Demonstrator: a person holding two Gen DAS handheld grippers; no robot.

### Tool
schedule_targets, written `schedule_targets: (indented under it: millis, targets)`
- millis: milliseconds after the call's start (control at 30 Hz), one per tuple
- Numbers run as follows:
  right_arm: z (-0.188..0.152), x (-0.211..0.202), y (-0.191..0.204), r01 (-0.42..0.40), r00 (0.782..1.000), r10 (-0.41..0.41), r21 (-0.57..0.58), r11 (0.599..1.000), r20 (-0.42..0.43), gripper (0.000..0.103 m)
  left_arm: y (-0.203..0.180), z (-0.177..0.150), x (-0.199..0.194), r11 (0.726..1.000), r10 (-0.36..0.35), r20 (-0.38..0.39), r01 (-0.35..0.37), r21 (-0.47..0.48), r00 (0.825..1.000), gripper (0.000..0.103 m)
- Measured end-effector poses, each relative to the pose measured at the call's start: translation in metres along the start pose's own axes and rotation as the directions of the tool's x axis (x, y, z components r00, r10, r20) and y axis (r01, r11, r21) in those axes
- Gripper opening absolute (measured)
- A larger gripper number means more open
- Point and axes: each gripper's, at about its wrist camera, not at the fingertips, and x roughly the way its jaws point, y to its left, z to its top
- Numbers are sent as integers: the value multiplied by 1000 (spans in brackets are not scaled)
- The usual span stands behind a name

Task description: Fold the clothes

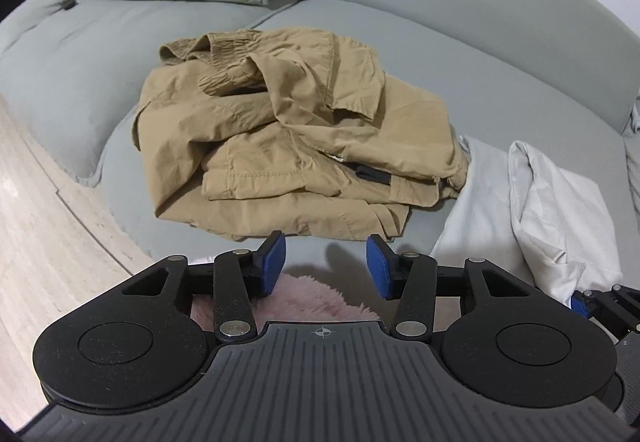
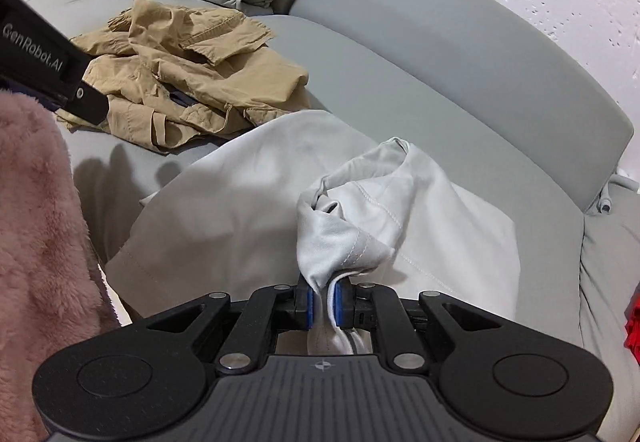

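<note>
Fingers of the right gripper (image 2: 323, 302) are pinched tight on a bunched corner of the pale grey-white soft cotton garment (image 2: 248, 201), which lies spread on the grey fabric sofa seat (image 2: 360, 73) with that one gathered fold lifted toward the camera. Fingers of the left gripper (image 1: 326, 266) stand wide apart with nothing between them, hovering over the sofa just in front of the crumpled tan woven cargo garment (image 1: 288, 129), which sits in a loose heap beside the pale one. Only a small twist of cloth is caught on the right, so a firm pull could slide it out, or drag the whole piece into a lump rather than a clean fold. With the other side unheld, the garment may skew or crease. Its far edge touches the tan heap, so lifting could snag and pull that along. A pink fluffy sleeve (image 2: 40, 209) hangs close and could brush the cloth.
</note>
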Motion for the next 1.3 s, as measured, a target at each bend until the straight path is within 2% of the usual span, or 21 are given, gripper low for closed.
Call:
schedule_targets:
  millis: [133, 233, 400, 533, 633, 667, 733, 767, 800, 867, 933, 967, 1000, 1033, 1067, 1133, 1200, 1300]
  targets:
    - [14, -22, -7, 3, 997, -10, 103, 995, 74, 11, 2, 1, 1, 1000, -15, 1, 15, -19, 1000, 51]
    - [25, -34, -7, -26, 994, 11, 143, 989, 109, 11, 1, 2, 2, 1000, -17, 2, 17, -18, 1000, 51]
    - [33, -40, 14, -50, 990, 39, 88, 995, 133, 11, 3, 1, 0, 999, -23, 4, 23, -22, 1000, 51]
    - [34, -41, 24, -62, 991, 54, 59, 996, 120, 11, 6, 1, 0, 999, -27, 5, 27, -30, 1000, 51]
    - [35, -36, 27, -110, 991, 106, 50, 993, 84, 24, 6, 1, -1, 999, -28, 5, 28, -32, 1000, 51]
    - [36, -34, 27, -140, 988, 136, 52, 989, 72, 37, 7, 1, -1, 999, -28, 5, 28, -31, 1000, 51]
    - [35, -36, 25, -219, 974, 215, 63, 974, 67, 48, 6, 1, 0, 999, -24, 3, 24, -25, 1000, 51]
    - [34, -40, 22, -268, 962, 262, 72, 961, 74, 49, 6, 1, 0, 999, -24, 3, 24, -26, 1000, 51]
    - [32, -46, 16, -335, 941, 328, 93, 937, 83, 50, 6, 1, 0, 999, -24, 2, 24, -27, 1000, 51]
    - [26, -58, -2, -419, 907, 406, 148, 896, 110, 51, 6, 1, 0, 999, -24, 2, 24, -28, 1000, 51]
    - [15, -66, -21, -453, 891, 431, 207, 867, 145, 49, 7, 1, 0, 999, -27, 1, 27, -33, 1000, 51]
    - [10, -70, -30, -463, 886, 436, 233, 855, 160, 43, 8, 0, 0, 999, -30, 0, 30, -33, 1000, 50]
    - [-1, -75, -46, -452, 891, 416, 279, 847, 181, 40, 6, 0, 0, 999, -36, -5, 35, -26, 999, 49]
    - [-9, -74, -56, -400, 916, 364, 316, 860, 170, 35, 5, -1, 0, 999, -41, -10, 41, -18, 999, 48]
    - [-18, -73, -66, -346, 938, 310, 351, 870, 156, 23, 0, -1, -3, 998, -66, -4, 66, 6, 998, 39]
    - [-36, -72, -86, -237, 971, 203, 418, 877, 123, 16, -10, -3, -10, 991, -119, 9, 119, 55, 993, 32]
    - [-42, -70, -86, -198, 980, 173, 429, 881, 98, 13, -35, -8, -21, 964, -213, 21, 206, 169, 977, 26]
    - [-52, -67, -87, -140, 990, 127, 442, 886, 60, 13, -75, -15, -25, 915, -281, -13, 272, 297, 960, 23]
